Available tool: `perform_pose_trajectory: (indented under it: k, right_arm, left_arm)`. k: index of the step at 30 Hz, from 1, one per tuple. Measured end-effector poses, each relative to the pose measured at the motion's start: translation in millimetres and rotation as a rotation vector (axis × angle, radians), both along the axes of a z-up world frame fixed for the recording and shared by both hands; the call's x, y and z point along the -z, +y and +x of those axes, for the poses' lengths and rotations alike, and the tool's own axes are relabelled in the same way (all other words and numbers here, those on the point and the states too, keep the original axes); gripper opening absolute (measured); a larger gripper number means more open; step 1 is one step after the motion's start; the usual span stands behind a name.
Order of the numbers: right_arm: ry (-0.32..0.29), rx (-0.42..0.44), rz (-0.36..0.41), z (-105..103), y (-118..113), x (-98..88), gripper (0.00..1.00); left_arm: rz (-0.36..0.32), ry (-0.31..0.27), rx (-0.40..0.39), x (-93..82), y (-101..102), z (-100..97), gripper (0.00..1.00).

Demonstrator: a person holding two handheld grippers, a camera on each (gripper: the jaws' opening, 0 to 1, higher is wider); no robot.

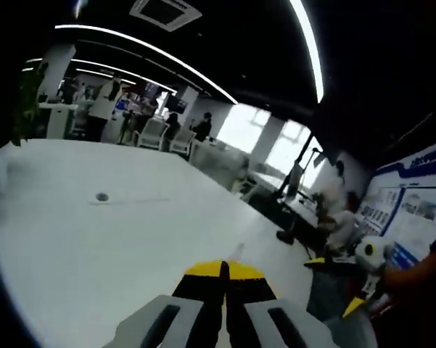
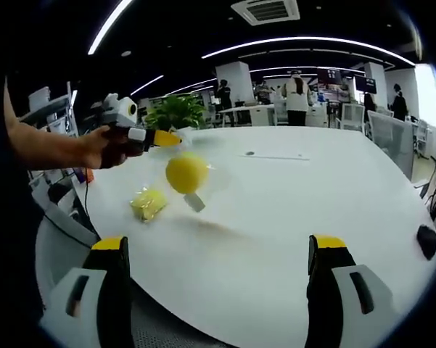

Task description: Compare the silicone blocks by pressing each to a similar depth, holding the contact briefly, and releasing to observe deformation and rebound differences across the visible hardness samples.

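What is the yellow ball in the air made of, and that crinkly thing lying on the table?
The yellow ball looks like smooth, matte silicone or rubber, hanging in a clear plastic bag from the left gripper. The yellow lump on the white table seems wrapped in shiny plastic, though blurred.

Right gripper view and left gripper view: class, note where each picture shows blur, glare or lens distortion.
Right gripper view: the yellow ball in its clear bag, hanging from the left tool, is motion-blurred; ceiling light strips bend with the fisheye; the window at the right edge blows out. Left gripper view: soft overall, windows overexposed, the white table washed pale, the shut tool sharpest.
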State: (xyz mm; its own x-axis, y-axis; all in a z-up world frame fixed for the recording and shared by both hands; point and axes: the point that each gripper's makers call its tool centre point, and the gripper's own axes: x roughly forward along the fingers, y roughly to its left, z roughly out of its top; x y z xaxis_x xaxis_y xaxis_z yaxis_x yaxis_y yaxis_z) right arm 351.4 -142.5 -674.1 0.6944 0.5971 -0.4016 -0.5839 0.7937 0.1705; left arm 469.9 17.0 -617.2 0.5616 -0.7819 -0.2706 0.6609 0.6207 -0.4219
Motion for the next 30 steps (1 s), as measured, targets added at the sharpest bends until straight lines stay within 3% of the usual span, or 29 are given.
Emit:
perform_pose_trajectory:
  k: [9, 16, 27, 30]
  right_arm:
    - [-0.032, -0.007, 0.012, 15, 3, -16.0, 0.96]
    - [-0.107, -0.068, 0.012, 35, 16, -38.4, 0.96]
    - [-0.156, -0.219, 0.126, 60, 67, -73.0, 0.96]
    - [-0.220, -0.246, 0.170, 71, 80, -85.2, 0.94]
  left_arm:
    - [-0.023, -0.074, 0.033, -43.4, 8, -2.2, 0.00]
    - [-0.057, -0.129, 0.039, -79.2, 10, -1.7, 0.00]
    - [-0.131, -0.144, 0.136, -102.1, -2, -24.0, 0.00]
    - [-0.145, -0.146, 0.169, -108.6, -8, -35.6, 0.00]
